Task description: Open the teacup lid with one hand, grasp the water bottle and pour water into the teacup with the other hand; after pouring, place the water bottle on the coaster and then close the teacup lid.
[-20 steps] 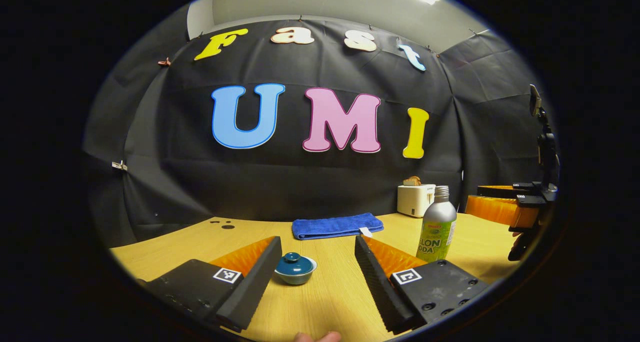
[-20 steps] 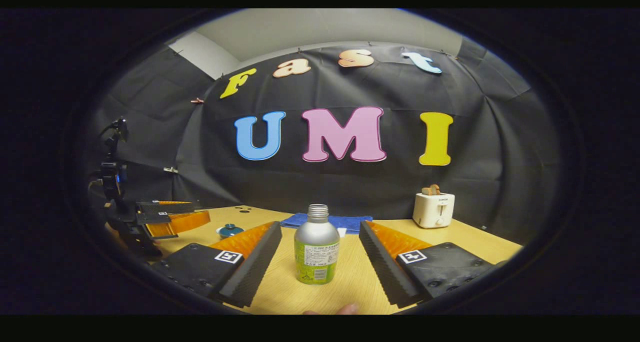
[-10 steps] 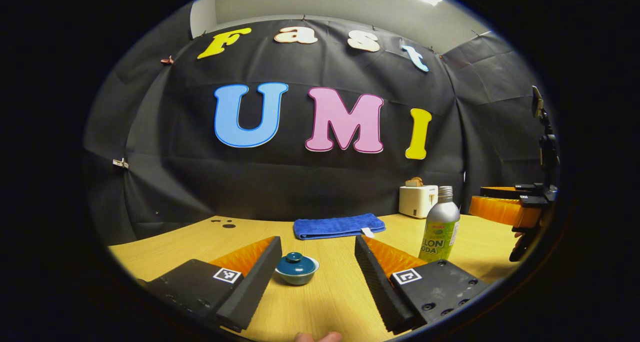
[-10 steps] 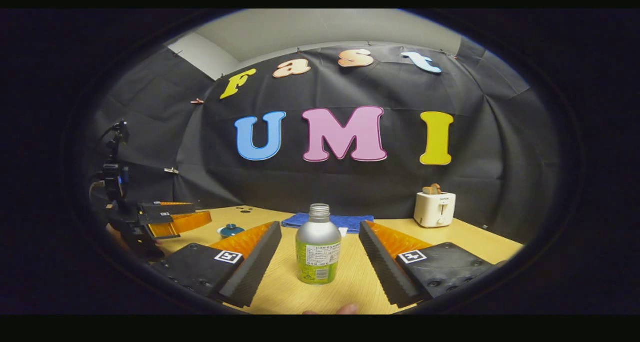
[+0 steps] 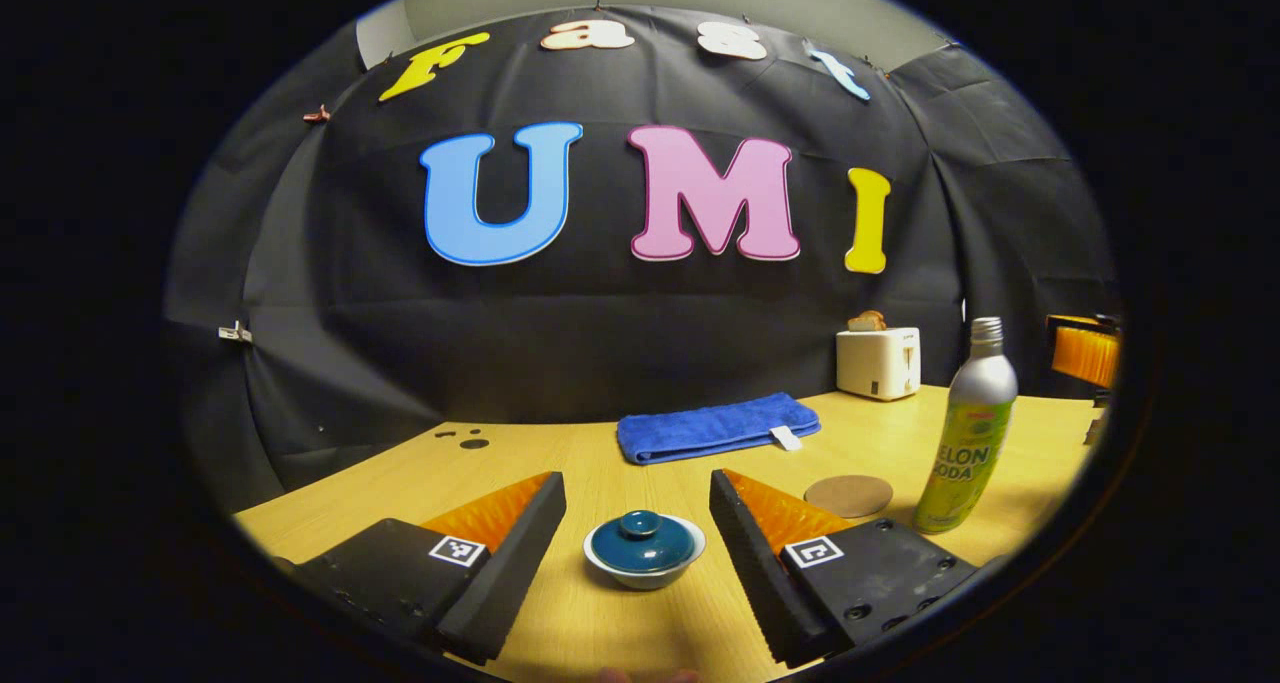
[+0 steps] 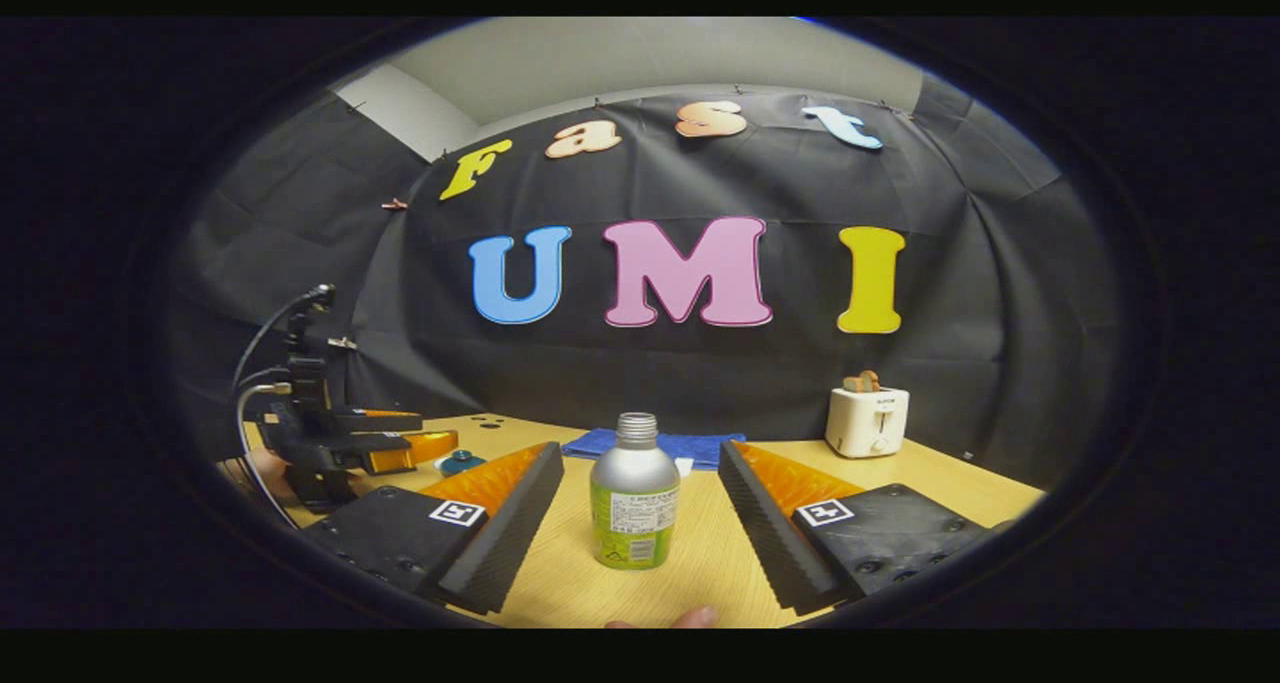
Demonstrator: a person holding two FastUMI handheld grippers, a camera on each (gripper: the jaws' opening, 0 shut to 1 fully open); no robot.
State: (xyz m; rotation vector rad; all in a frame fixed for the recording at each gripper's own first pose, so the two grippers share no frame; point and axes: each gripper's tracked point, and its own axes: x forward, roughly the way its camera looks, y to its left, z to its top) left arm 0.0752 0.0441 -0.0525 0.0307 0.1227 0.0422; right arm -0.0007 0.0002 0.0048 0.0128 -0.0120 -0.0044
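Wooden table (image 5: 600, 473), blue towel (image 5: 715, 427), toaster (image 5: 878, 361) by black cloth wall (image 5: 330, 293)

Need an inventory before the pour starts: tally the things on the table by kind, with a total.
Lidded teacup: 1
Water bottle: 1
Coaster: 1
Blue towel: 1
Toaster: 1
Total: 5

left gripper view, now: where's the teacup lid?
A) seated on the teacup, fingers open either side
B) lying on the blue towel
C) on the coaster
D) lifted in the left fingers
A: the lid sits on the teacup, which stands on the table between the left gripper's spread fingers, neither touching it.
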